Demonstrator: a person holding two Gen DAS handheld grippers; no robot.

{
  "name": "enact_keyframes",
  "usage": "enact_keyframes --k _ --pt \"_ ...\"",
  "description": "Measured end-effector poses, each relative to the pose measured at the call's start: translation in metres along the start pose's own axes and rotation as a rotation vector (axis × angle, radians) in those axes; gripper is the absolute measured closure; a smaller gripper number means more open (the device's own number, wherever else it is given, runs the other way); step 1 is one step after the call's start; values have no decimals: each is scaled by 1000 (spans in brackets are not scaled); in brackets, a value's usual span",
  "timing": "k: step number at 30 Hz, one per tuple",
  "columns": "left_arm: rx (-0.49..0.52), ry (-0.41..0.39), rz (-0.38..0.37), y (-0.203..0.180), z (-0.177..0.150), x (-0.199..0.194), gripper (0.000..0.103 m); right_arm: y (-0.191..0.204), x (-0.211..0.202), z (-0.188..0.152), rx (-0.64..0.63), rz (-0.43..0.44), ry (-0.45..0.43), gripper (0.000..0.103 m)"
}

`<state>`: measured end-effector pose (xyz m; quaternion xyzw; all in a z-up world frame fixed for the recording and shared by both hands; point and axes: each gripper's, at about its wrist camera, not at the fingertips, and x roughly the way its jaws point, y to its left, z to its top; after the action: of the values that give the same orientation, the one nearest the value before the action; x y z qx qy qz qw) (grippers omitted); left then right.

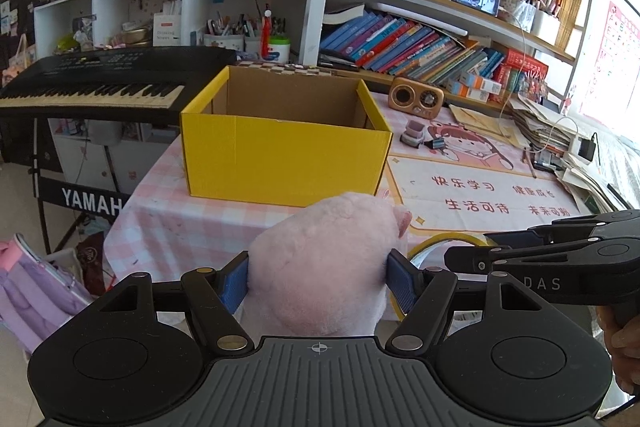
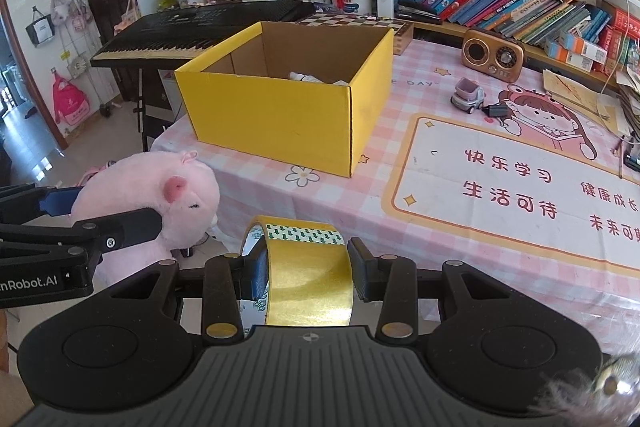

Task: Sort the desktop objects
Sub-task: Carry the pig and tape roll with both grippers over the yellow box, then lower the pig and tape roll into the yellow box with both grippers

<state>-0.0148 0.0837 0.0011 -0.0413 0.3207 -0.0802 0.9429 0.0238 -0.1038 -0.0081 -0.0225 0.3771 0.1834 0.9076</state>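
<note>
Your left tongs (image 1: 318, 281) are closed on the pink plush pig (image 1: 324, 263), the blue pads pressed into its soft sides, and you hold it at the near edge of the counter (image 2: 360, 203), just short of the yellow box (image 1: 286, 157); your right tongs (image 2: 308, 267) are closed on the roll of yellow tape (image 2: 308, 279), pads against its two flat faces, with the roll standing on edge between them and likewise near the counter's front edge.

The box stands open at the far left of the counter; the right wrist view shows a few pale items (image 2: 316, 79) already lying inside it, so some sorting looks done, though what they are is too small to tell.

Both things you hold are, as I judge it, bound for that box and not yet in it; each still has to travel forward over the near wall.

More remains on the counter further right: a small toy truck (image 2: 468, 99) and a dark binder clip (image 2: 498, 111) just beside it, well apart from the box; a gold retro radio (image 2: 494, 55) sits at the far side by the books, and whether it counts as something to sort I cannot tell; by this showing you are somewhere in the middle of the job.
</note>
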Motion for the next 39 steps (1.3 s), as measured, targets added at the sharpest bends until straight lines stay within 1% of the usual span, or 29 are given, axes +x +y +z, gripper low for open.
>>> enact_keyframes --k 8,14,16,20,23,27,32,39 --pt "-2 0 -3 2 6 5 33 1 3 6 -14 0 0 66" --pt "0 -8 -12 1 18 14 33 -7 1 22 -15 2 -33 66" --pt "0 -17 -19 0 24 18 33 -10 0 32 -18 8 -55 66" --pt "1 -55 -15 -2 42 25 33 -15 -5 59 -31 25 -133 66" --pt "4 -89 -1 0 60 32 33 -20 -5 83 -35 39 -187 66" --pt "8 -125 22 5 87 45 33 -27 5 114 -44 53 -233 66" --pt "12 -158 63 12 118 69 33 -31 32 151 -68 72 -262 66" --pt "3 -129 140 28 147 112 32 -35 84 188 -130 103 -242 66"
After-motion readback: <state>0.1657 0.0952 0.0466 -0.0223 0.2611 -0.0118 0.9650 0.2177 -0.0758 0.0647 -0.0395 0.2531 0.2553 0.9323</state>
